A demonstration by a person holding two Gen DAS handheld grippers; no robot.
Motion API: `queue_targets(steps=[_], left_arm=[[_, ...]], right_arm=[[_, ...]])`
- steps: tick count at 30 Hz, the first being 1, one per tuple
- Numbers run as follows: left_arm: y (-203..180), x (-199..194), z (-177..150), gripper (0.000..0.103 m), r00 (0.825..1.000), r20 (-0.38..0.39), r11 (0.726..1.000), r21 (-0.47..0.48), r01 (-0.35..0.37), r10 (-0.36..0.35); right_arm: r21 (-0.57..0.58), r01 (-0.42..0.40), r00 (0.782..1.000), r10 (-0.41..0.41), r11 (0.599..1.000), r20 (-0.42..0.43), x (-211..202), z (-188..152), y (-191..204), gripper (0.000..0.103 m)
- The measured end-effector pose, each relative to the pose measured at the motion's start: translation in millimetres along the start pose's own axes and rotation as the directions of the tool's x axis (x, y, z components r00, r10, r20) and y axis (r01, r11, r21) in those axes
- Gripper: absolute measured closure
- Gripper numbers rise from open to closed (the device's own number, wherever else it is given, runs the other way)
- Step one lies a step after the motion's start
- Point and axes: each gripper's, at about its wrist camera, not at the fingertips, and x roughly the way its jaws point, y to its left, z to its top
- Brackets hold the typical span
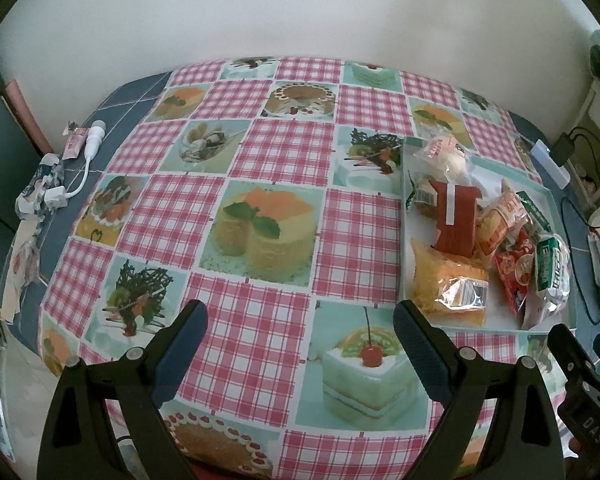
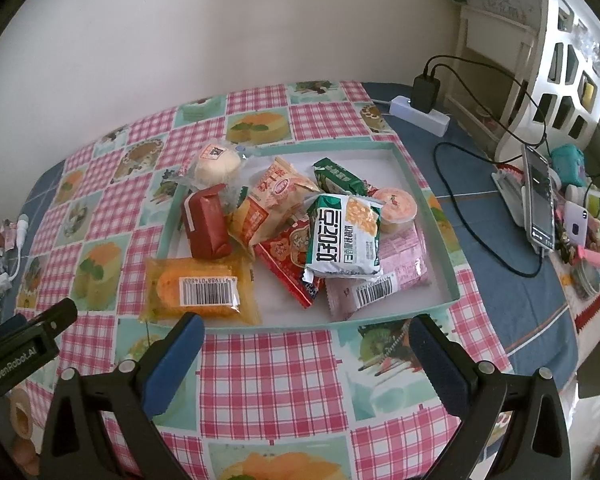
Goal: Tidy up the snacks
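A shallow teal-rimmed white tray [image 2: 444, 240] [image 1: 402, 216] holds several wrapped snacks: a yellow cake pack [image 2: 198, 290] [image 1: 446, 280], a dark red box [image 2: 206, 222] [image 1: 456, 216], a white-green bag [image 2: 344, 240] [image 1: 552, 268], an orange bag [image 2: 272, 200], a red packet [image 2: 288, 260], a pink packet [image 2: 384, 276], a jelly cup [image 2: 396, 208] and a round bun [image 2: 216, 166] [image 1: 446, 156]. My left gripper [image 1: 300, 320] is open and empty over the tablecloth, left of the tray. My right gripper [image 2: 306, 334] is open and empty just before the tray's near rim.
A patterned cake-print tablecloth [image 1: 260, 216] covers the table. A white cable and scraps [image 1: 84, 152] lie at the left edge. A power strip with charger [image 2: 424, 108], cables, a phone on a stand [image 2: 538, 200] and small items sit to the right.
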Motion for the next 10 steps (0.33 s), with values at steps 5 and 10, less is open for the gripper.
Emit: queue_targets(steps=[5, 10], left_arm=[[1.1, -0.7, 0.2, 0.009, 1.000, 0.002, 1.000, 0.000, 0.003, -0.003], [4.4, -1.4, 0.3, 0.009, 1.000, 0.012, 1.000, -0.010, 0.006, -0.006]], right_arm=[[-0.007, 0.002, 1.000, -0.002, 1.000, -0.001, 0.2, 0.0, 0.6, 0.000], [-0.013, 0.002, 1.000, -0.002, 1.000, -0.001, 0.4, 0.0, 1.6, 0.000]])
